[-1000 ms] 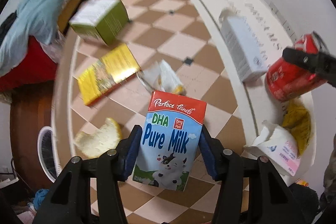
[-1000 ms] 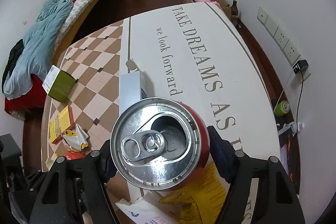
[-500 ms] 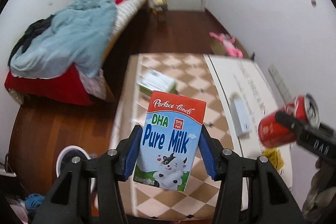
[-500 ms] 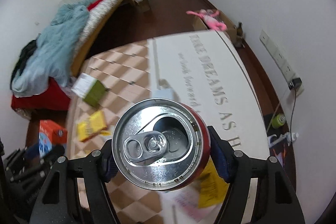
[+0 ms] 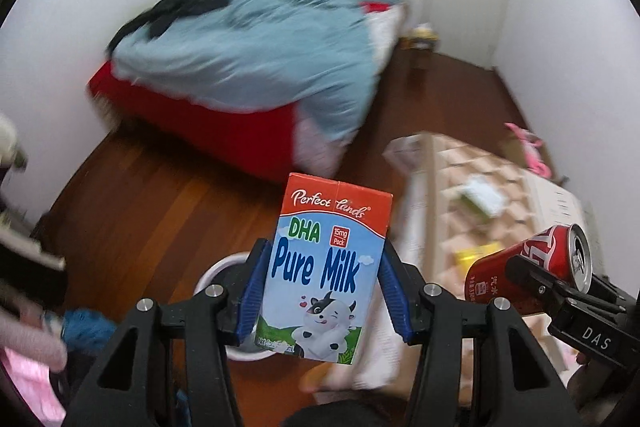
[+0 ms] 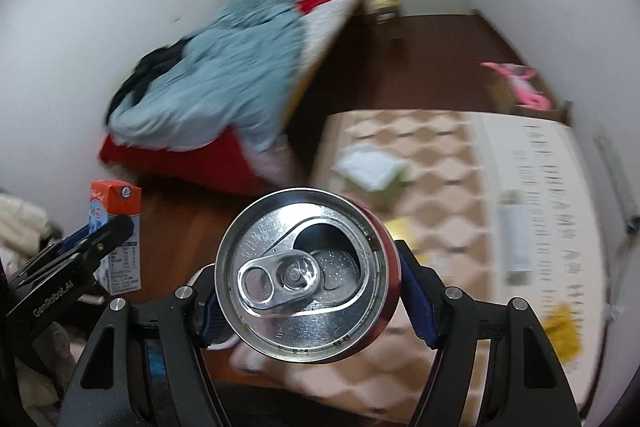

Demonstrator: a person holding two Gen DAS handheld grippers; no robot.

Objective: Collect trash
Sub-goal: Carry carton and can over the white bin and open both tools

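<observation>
- Your left gripper (image 5: 324, 291) was clenched on the milk carton (image 5: 326, 267), blue pads flat against its two narrow sides, the carton upright and clear of the table (image 5: 520, 187).
- Your right gripper (image 6: 308, 303) was clamped around the red can (image 6: 308, 279), open mouth facing the lens — judged worth keeping level in case dregs remained.
- Both pieces of trash were in the air, off the table's left edge and over the wooden floor (image 5: 160, 211).
- A white round container (image 5: 224, 271) showed just behind the carton; too hidden to say whether it was the bin. If so, you would do well to centre each item over its rim before letting go.
- Open room lay over the floor towards the bed (image 5: 248, 67); clutter crowded the lower left, and the two grippers sat near each other — better spaced.
</observation>
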